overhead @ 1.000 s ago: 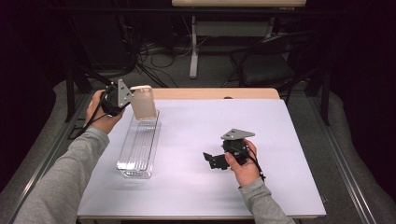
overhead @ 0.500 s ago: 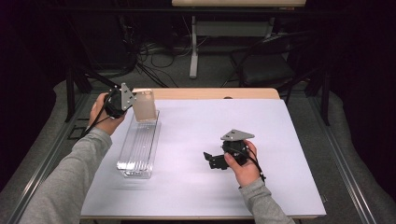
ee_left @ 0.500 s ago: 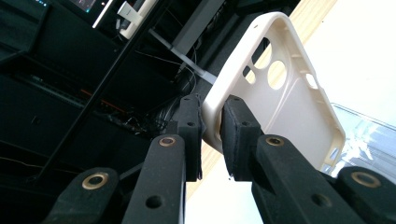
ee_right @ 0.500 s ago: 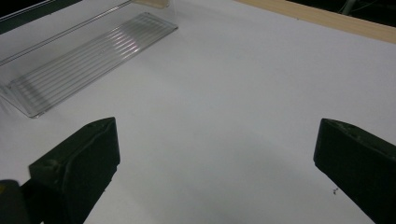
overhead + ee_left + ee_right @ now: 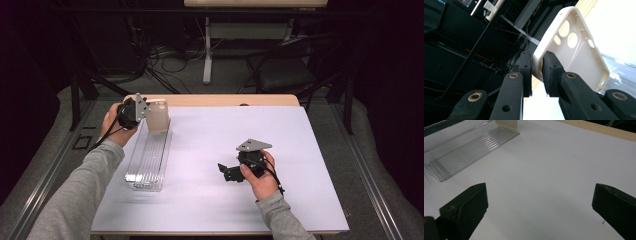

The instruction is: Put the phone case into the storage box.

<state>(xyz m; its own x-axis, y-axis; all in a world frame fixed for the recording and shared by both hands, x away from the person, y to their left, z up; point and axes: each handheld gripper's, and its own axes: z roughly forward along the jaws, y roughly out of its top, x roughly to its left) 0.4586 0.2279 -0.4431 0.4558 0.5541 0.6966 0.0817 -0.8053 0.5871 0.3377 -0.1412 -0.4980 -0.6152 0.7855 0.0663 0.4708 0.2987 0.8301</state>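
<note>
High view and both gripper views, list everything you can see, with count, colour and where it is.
phone case: one, cream, upright at the rack's far end, pinched by the left tool
rack: one, clear ribbed plastic, left side of the table, running front to back
table: one, white top with a wooden far edge
chair: one, dark, on the floor beyond the table
cables: several, dark, on the floor beyond the table
left tool: one, black, jaws shut on the case's edge, far left of the table
right tool: one, black, jaws wide open, low over the table's right half
hands: two, grey sleeves, one on each tool
</note>
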